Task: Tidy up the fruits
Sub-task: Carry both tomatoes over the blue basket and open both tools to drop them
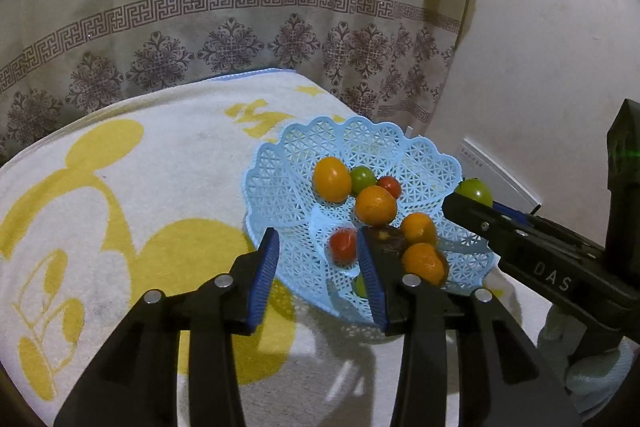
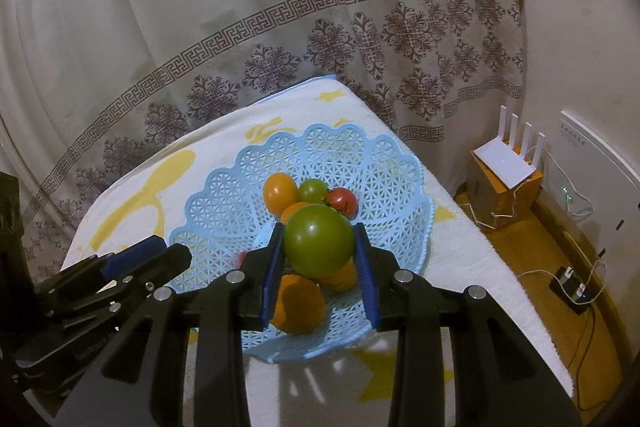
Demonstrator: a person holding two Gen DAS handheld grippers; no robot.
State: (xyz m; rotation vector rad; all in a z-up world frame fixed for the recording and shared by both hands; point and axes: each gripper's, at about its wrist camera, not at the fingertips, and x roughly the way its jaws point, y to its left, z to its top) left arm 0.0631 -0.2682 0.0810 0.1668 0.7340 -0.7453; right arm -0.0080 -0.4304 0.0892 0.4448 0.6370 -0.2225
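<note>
- Behind everything hangs a pale curtain (image 2: pixel 280 39) with a dark patterned border, closing off the back of both views.
- Under the fruit lies a white towel (image 1: pixel 132 163) printed with yellow cartoon shapes; what it is spread over I cannot tell, so I leave that unnamed.
- On the towel's right part sits the light blue lattice basket (image 2: pixel 224 203), scalloped at the rim and tipped a little toward the cameras.
- Just above the basket's near side hovers the right gripper (image 2: pixel 320 259), its blue pads pressed on either flank of a large green tomato (image 2: pixel 318 245), which is clear of the basket and of the other fruit.
- At the basket's left near edge is the left gripper (image 1: pixel 318 275), jaws partly apart; a small red tomato (image 1: pixel 344 245) shows between them in the left wrist view, lying in the basket, blurred, with no pad visibly pressing on it.
- Inside the basket lie several oranges, the tallest (image 1: pixel 332 179) at the back, with a small green tomato (image 1: pixel 363 179) and a second red tomato (image 1: pixel 389 186) beside it.
- Near the front there is also a dark brown fruit (image 1: pixel 386 239) that I cannot identify.
- Judged from this, the step in hand is delivery into the basket: one fruit looks just let go, and the green tomato awaits its turn.
- Next, the right gripper wants lowering onto a free patch of lattice before the jaws part, lest the tomato roll off the oranges.
</note>
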